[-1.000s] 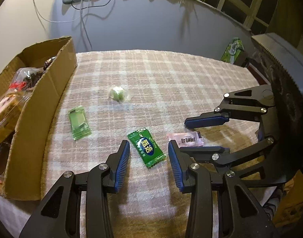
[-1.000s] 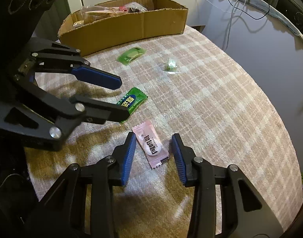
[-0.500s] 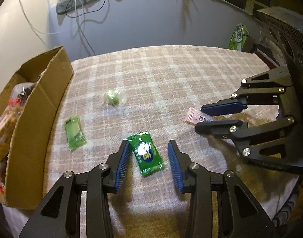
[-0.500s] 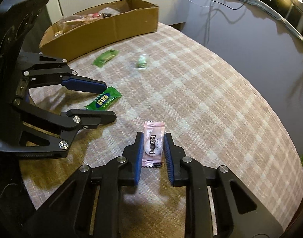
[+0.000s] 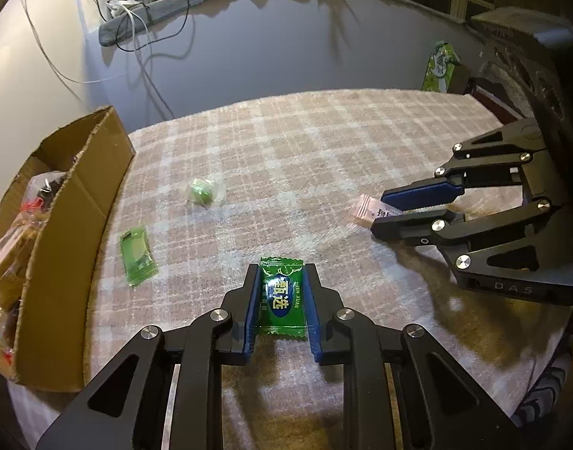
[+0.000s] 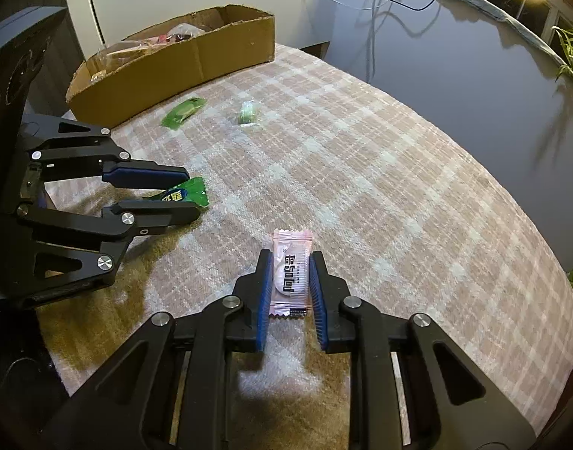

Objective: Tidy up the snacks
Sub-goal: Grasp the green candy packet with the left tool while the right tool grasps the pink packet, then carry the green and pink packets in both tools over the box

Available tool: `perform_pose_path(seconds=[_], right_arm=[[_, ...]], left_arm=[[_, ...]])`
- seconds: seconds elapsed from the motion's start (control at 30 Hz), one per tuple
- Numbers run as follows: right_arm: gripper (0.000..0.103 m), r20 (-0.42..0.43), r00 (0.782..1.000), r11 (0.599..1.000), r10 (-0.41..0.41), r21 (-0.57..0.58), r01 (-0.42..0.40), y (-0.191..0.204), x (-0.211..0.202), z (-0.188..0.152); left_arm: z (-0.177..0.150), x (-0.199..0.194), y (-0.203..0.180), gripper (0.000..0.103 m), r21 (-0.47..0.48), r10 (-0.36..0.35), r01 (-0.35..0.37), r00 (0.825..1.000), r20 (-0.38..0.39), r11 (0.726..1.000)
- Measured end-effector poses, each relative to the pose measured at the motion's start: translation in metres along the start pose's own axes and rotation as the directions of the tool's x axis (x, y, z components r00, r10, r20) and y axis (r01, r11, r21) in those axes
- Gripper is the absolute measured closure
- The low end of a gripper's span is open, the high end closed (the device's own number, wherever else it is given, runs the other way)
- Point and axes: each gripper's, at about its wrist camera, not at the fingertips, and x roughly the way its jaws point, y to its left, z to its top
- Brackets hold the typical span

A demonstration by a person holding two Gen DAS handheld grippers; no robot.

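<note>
A dark green candy packet (image 5: 280,296) lies between the blue pads of my left gripper (image 5: 282,270). The jaws are closing, and both pads touch the packet's long edges. From the right wrist view, the same packet (image 6: 185,195) pokes out past the left gripper (image 6: 192,195). My right gripper (image 6: 290,257) is shut on a pink candy packet (image 6: 290,273), whose top sticks out beyond the fingertips. In the left wrist view the pink packet (image 5: 365,208) shows at the right gripper (image 5: 378,212). Both packets are at the level of the plaid tablecloth (image 5: 323,142).
An open cardboard box (image 5: 61,225) holding several wrapped snacks stands at the table's left edge. A pale green packet (image 5: 136,251) and a round green candy in clear wrap (image 5: 202,191) lie loose on the cloth near it. A green bag (image 5: 440,67) stands beyond the far right edge.
Both grippers have narrowed around their packets: the right shut on the pink one half a second ago, and the left has now drawn in on the green one. Both wrists rolled slightly.
</note>
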Motion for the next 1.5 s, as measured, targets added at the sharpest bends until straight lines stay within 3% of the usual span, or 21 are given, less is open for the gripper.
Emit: perform_pose_path(seconds=[0.37,0.73,1.5], right_arm=[[0.083,0.051,0.999,1.0,-0.016,0.027,0.015,0.004,-0.028,0.006],[0.083,0.12,0.993,1.0,-0.001,0.014,0.0,0.023,-0.05,0.042],[0.083,0.151,0.985,0.996,0.081,-0.058,-0.073,0.08,-0.012,0.145]], left_arm=[[0.004,-0.03,0.009,0.083,-0.031,-0.017,0.019,0.997,0.07,0.999],[0.005,-0.065,0.043,0.083,-0.078,0.005,0.006,0.99,0.144,0.997],[-0.012,-0.098,0.16,0.083,-0.246,0.118,-0.068,0.973,0.196,0.967]])
